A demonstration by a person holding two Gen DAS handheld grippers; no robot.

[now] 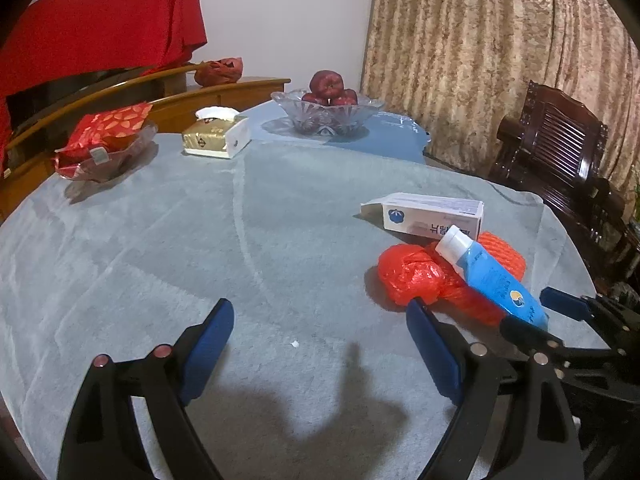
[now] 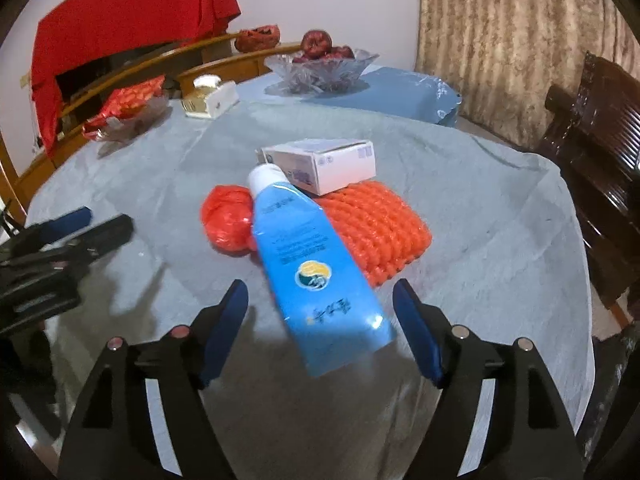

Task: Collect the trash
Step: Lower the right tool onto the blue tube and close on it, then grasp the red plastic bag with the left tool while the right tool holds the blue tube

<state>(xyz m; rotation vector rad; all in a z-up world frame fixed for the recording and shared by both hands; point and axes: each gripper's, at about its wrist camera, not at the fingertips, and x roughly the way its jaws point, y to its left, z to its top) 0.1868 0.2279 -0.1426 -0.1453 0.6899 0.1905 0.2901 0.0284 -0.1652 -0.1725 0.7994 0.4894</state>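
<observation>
Since blue squeeze tube [image 2: 316, 268] lies propped on orange foam net [image 2: 376, 228] on counter [image 2: 500, 216], treat as light, slick, squashy (judgement): grasp mid-body. Right hand-held gripper [image 2: 320, 320] wide open, straddling tube's crimped end, empty; left hand-held gripper [image 1: 320, 340] wide open, empty.

A matt, slightly creased grey-blue cloth is covering the table [image 2: 480, 208]. The blue tube [image 2: 316, 264] is showing glossy plastic with a smooth white cap. The orange net [image 2: 380, 228] is looking like knobbly foam mesh, and the red bag [image 2: 226, 220] like thin crinkled plastic film. The white box [image 2: 340, 164] is looking like smooth cardboard. The fruit bowl [image 1: 326, 114] is gleaming like cut glass.
</observation>
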